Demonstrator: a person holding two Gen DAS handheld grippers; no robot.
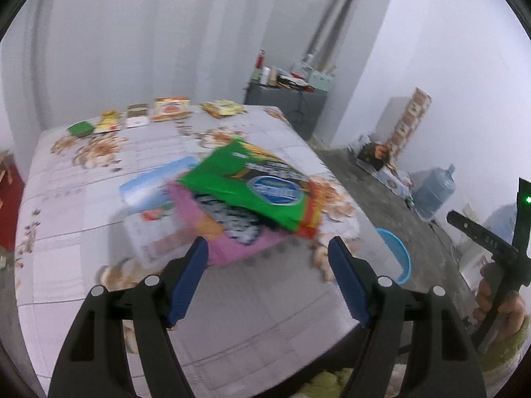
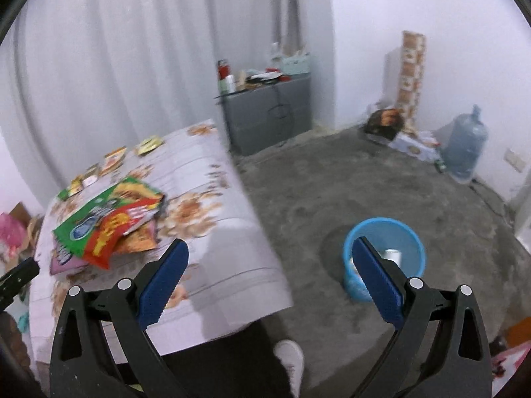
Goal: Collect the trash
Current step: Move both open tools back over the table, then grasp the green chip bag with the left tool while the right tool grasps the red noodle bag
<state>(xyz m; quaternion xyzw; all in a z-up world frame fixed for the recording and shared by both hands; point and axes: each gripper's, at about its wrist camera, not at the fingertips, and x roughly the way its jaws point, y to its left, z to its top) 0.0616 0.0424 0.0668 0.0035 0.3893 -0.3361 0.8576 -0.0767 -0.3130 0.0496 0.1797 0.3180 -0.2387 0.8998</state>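
**Wrapper pile ahead of spread left fingers**

The left gripper [image 1: 268, 248] hangs with its blue pads wide apart and nothing between them. At twelve o'clock, a green packet [image 1: 252, 182] tops blurred wrappers on the floral table [image 1: 83, 205]. At three o'clock, a blue bin [image 1: 396, 255] stands on the floor.

Left tool [image 1: 268, 243], right tool [image 2: 270, 243] agape

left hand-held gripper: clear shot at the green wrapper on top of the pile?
Probably yes. The left hand-held gripper is open and empty, pointed at the pile, and the green wrapper lies on top with nothing over it. It lies flat, so pinching an edge may be tricky.
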